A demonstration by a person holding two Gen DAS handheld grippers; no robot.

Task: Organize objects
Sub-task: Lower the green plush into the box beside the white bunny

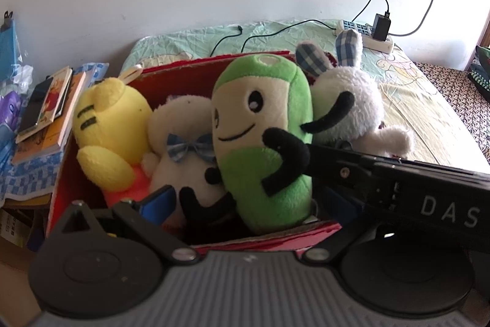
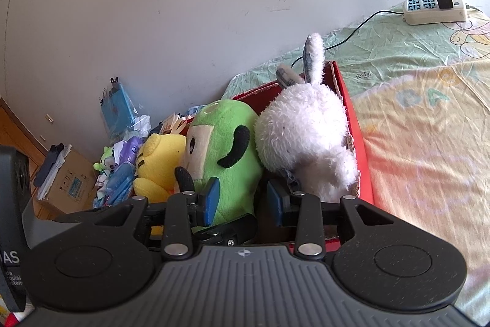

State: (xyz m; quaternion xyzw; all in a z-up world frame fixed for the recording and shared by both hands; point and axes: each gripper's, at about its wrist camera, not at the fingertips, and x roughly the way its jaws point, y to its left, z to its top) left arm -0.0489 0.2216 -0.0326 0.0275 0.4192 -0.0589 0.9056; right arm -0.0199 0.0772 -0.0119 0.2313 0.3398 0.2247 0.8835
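Four plush toys stand packed in the red cardboard box [image 1: 196, 66] on the bed [image 2: 422, 118]: a yellow plush [image 1: 107, 124], a cream plush with a blue bow [image 1: 183, 143], a green plush [image 1: 263, 137] and a white rabbit [image 1: 349, 106] at the right end. We see the left gripper [image 1: 245, 204] spread wide around the green plush without pinching it, and the right gripper [image 2: 243, 198] likewise open, its blue pads [image 2: 212, 198] just beside the green plush's flank. We judge the packing nearly complete. The risk from here: the toys sit tall and crowded, so a gripper catching a black limb on withdrawal could drag the green plush out, or tip the rabbit over the low wall onto the bed.
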